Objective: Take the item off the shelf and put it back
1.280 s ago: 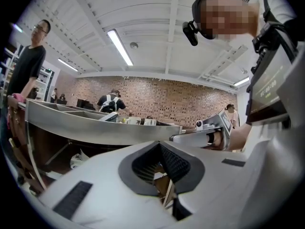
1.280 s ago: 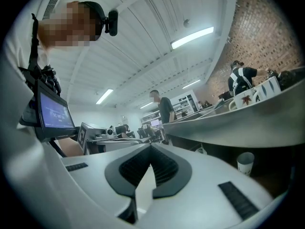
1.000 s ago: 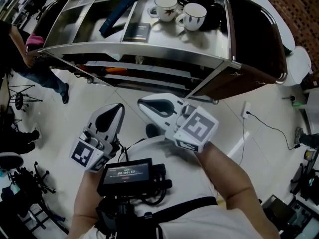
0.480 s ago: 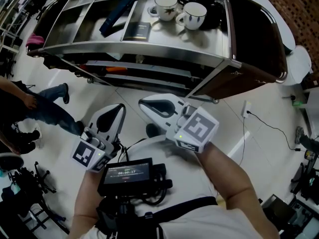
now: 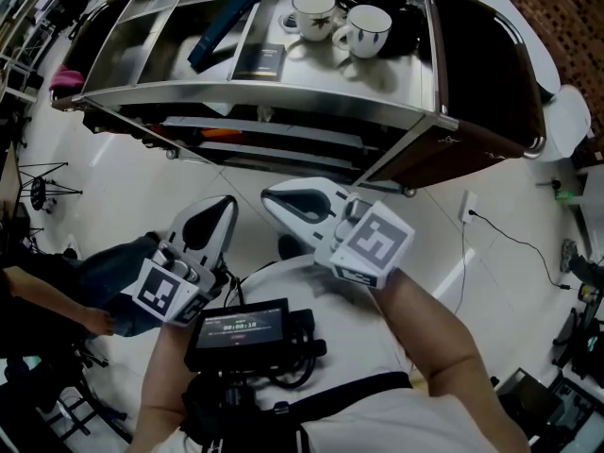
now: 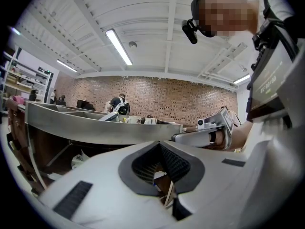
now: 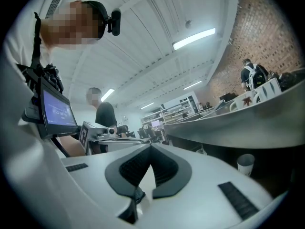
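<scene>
A steel shelf unit (image 5: pixel 264 97) fills the top of the head view. On its top tier lie a dark blue folded umbrella (image 5: pixel 225 24), a small dark box (image 5: pixel 259 60) and two white cups (image 5: pixel 314 12) (image 5: pixel 366 29). Both grippers hang close to the person's chest, well short of the shelf. My left gripper (image 5: pixel 219 206) (image 6: pixel 160 144) is shut with nothing between its pads. My right gripper (image 5: pixel 274 196) (image 7: pixel 150 149) is also shut and empty. Each gripper view shows the other gripper beside it.
Another person (image 5: pixel 57 291) crouches or walks at the lower left of the floor. Tripod stands (image 5: pixel 38 187) stand at the left edge. A cable (image 5: pixel 500 239) runs over the floor at the right. A white paper cup (image 7: pixel 246 165) sits under the shelf.
Both grippers have stayed where they were, shut. The other person at the left has moved down across the floor toward the lower left.
</scene>
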A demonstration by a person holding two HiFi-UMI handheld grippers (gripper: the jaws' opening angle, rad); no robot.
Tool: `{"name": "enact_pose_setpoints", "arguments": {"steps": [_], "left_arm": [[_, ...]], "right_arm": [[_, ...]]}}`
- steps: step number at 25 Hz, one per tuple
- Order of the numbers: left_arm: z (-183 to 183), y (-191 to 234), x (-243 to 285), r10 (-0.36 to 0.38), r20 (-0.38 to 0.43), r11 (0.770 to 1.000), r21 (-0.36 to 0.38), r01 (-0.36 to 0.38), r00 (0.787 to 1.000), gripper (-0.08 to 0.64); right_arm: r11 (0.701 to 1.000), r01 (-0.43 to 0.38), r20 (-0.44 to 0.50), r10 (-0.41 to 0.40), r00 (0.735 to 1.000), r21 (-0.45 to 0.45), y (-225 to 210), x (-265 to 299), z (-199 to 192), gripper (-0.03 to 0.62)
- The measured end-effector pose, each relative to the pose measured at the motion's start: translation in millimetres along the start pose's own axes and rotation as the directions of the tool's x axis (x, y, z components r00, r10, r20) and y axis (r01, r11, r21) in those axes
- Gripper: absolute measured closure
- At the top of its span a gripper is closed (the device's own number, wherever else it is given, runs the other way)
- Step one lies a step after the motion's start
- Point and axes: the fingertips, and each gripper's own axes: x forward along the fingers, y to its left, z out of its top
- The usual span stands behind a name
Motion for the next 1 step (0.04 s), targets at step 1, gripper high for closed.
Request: {"name": "enact_pose_setpoints", "arguments": {"steps": [1], "left_arm": [[-0.2, 0.5, 0.6, 0.0, -0.001, 1.0, 0.0, 0.0, 1.0, 0.56]], "right_arm": [[1.0, -0.002, 0.001, 0.002, 1.0, -0.001, -0.5, 0.0, 0.1, 0.589]]}}
